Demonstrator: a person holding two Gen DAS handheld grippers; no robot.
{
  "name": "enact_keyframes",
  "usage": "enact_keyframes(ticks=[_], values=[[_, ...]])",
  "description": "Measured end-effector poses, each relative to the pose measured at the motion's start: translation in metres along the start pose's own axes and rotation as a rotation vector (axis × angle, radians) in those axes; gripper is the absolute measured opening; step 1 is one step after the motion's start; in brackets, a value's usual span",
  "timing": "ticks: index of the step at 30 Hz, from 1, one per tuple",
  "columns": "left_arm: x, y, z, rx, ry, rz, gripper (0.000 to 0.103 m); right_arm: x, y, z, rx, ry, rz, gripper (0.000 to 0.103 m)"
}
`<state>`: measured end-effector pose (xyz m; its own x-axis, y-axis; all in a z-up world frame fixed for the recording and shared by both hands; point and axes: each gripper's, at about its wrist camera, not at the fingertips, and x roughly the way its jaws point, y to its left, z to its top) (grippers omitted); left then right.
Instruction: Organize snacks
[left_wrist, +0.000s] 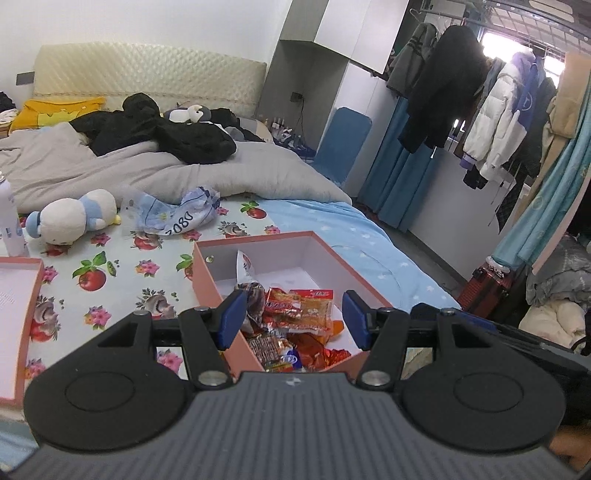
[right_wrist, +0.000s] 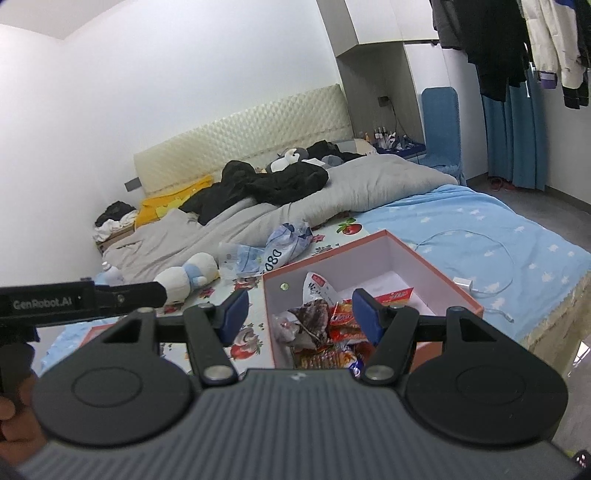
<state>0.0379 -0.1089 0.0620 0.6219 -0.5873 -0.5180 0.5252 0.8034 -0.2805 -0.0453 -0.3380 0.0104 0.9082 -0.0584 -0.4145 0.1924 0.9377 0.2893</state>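
On my left wrist view, the left gripper (left_wrist: 291, 319) hangs over the near end of the pink box (left_wrist: 207, 275) on the bed (left_wrist: 110, 266), jaws apart and empty; snacks (left_wrist: 295, 325) lie heaped inside. On my right wrist view, the right gripper (right_wrist: 299, 314) hovers above the same box (right_wrist: 436, 266), jaws apart, nothing held; snacks (right_wrist: 325, 332) sit at its near end.

One open pink cardboard box (left_wrist: 207, 273) (right_wrist: 436, 254), two plush toys (left_wrist: 70, 218) (right_wrist: 188, 275), and one crumpled blue-white plastic bag (left_wrist: 173, 214) (right_wrist: 273, 247).
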Motion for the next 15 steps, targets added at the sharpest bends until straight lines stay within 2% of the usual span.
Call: enact_keyframes(ticks=[7,15], values=[[-0.017,-0.001,-0.026,-0.004,-0.013,0.021,0.063,-0.012,0.002,-0.018,-0.021,-0.014,-0.001,0.065],[-0.017,0.006,-0.04,-0.021,-0.018,0.051,0.063,-0.016,-0.002,-0.029,-0.009,-0.022,-0.009,0.065]])
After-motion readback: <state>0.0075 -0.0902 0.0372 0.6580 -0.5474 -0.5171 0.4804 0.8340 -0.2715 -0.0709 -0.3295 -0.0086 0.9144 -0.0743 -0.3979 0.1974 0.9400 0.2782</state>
